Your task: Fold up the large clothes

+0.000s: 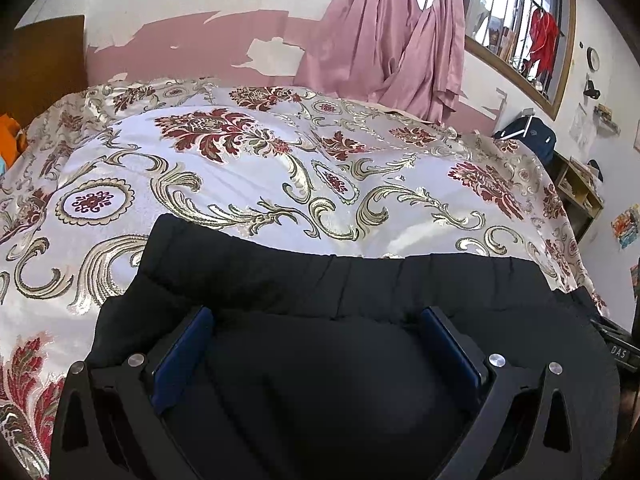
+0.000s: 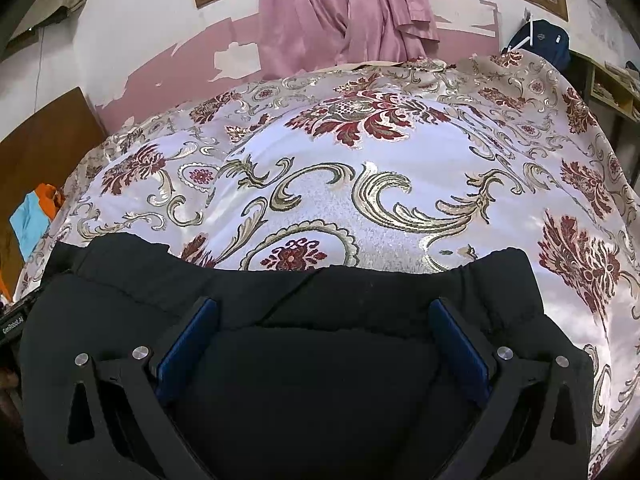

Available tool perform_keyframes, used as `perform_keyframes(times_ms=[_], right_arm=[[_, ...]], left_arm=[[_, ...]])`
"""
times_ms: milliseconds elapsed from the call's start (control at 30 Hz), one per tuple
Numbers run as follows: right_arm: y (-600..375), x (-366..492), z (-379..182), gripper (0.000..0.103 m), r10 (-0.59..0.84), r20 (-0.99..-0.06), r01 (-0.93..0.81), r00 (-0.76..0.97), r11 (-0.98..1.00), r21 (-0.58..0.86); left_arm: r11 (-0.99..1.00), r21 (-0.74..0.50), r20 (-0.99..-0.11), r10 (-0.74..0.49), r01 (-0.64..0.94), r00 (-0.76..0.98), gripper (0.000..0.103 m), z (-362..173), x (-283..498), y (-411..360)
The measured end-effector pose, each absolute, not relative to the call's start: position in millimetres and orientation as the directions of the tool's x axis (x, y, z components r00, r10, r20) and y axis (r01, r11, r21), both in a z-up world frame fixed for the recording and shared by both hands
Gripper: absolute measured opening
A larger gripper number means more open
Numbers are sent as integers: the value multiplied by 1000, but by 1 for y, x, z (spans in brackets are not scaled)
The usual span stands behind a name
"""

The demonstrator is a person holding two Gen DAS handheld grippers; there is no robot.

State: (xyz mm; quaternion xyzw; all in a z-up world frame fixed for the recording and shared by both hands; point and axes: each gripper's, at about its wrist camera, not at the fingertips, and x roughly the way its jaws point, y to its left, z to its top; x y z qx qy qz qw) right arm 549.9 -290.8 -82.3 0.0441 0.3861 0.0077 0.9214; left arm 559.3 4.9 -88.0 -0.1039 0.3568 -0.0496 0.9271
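Note:
A black garment (image 1: 360, 288) with a gathered elastic edge lies on the near part of a bed covered by a floral white, gold and red bedspread (image 1: 248, 168). It also shows in the right wrist view (image 2: 360, 292), lying on the same bedspread (image 2: 400, 200). My left gripper (image 1: 318, 316) is open, its blue-padded fingers (image 1: 188, 356) spread wide just above the black cloth. My right gripper (image 2: 324, 308) is open too, its blue pads (image 2: 460, 344) apart over the garment. Neither holds anything. The near part of the garment is hidden under the grippers.
A pink curtain (image 1: 392, 40) hangs from a barred window behind the bed. A brown board (image 2: 44, 148) and orange and blue cloth (image 2: 32, 216) are at the left. A dark backpack (image 2: 540, 40) and wooden shelf (image 1: 576, 188) stand at the right.

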Motion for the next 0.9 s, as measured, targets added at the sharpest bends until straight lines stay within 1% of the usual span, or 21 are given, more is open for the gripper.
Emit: perform_keyframes(times_ms=[333, 467, 533, 633, 700, 900], right_arm=[[-298, 532, -72, 102, 87, -659, 5, 747, 991, 136], [-299, 515, -65, 102, 70, -627, 17, 776, 991, 132], [-299, 510, -62, 102, 59, -622, 24, 781, 992, 125], [-301, 504, -55, 102, 32, -630, 46, 776, 993, 107], [-306, 498, -50, 102, 39, -639, 40, 768, 993, 109], [-348, 459, -35, 102, 21, -617, 76, 787, 989, 130]], left_arm=[[972, -233, -639, -176, 30, 748, 103, -86, 550, 6], [971, -236, -631, -185, 41, 753, 103, -84, 544, 7], [971, -235, -640, -184, 39, 746, 103, -83, 543, 8], [975, -215, -693, -195, 59, 694, 103, -76, 549, 10], [973, -218, -704, -211, 76, 678, 103, -66, 546, 19], [969, -230, -677, -222, 85, 701, 103, -41, 517, 60]])
